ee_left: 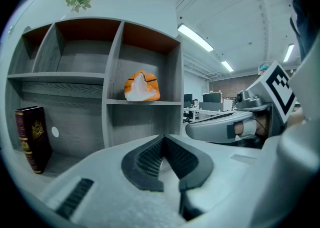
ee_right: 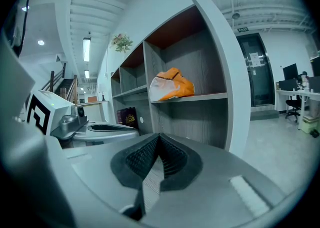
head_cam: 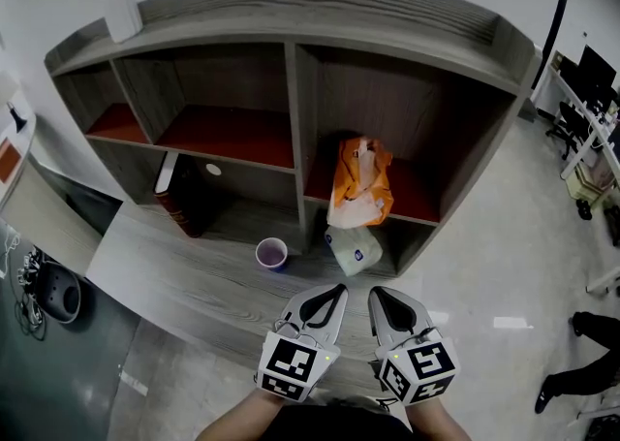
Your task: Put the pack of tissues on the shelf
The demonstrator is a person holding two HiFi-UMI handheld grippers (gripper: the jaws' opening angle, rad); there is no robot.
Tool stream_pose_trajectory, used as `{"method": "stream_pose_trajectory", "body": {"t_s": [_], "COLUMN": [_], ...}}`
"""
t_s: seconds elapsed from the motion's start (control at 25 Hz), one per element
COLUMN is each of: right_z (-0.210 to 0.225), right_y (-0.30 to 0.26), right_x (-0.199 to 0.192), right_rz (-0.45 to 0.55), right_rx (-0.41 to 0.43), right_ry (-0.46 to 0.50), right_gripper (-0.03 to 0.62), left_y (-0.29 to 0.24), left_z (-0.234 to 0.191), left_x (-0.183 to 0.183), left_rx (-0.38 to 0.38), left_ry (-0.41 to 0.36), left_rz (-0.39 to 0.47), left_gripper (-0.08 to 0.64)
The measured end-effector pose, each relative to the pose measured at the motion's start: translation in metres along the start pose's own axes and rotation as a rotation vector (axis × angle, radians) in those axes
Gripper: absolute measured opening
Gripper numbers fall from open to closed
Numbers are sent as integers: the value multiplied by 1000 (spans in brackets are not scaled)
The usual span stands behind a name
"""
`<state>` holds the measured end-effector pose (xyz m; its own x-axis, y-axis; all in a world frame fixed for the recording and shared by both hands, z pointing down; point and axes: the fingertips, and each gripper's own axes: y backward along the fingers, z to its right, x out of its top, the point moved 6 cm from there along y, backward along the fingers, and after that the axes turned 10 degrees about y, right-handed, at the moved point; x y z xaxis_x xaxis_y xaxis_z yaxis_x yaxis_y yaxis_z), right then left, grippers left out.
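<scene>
The pack of tissues [head_cam: 354,248], pale with blue print, lies on the bottom board at the front of the lower right compartment of the grey shelf unit [head_cam: 300,90]. It is just beyond both grippers and shows in neither gripper view. My left gripper [head_cam: 337,291] [ee_left: 164,137] and right gripper [head_cam: 377,293] [ee_right: 159,136] hover side by side in front of the unit. Both are shut with nothing between the pads. Each points toward the shelf, apart from the pack.
An orange and white bag [head_cam: 360,182] [ee_left: 142,86] [ee_right: 172,85] sits on the right middle shelf above the pack. A purple cup [head_cam: 271,253] stands left of the pack, a dark red book [head_cam: 184,199] [ee_left: 32,139] further left. A white vase [head_cam: 121,8] tops the unit.
</scene>
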<state>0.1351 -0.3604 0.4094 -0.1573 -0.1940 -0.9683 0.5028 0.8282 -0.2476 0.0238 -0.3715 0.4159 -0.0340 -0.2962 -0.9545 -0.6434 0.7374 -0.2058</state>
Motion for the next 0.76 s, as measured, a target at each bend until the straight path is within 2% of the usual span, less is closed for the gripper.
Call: {"method": "stream_pose_trajectory", "body": {"t_s": [0.76], "right_z": [5], "right_y": [4], "right_x": [1], "right_rz": [4], "right_rx": [-12], "right_ry": [-3], "right_gripper": [-2], "left_y": [-1], "left_z": [4], "left_x": [6], "left_rx": [-1], "left_ry": [-10], "left_rz": [12], "left_gripper": [-8]}}
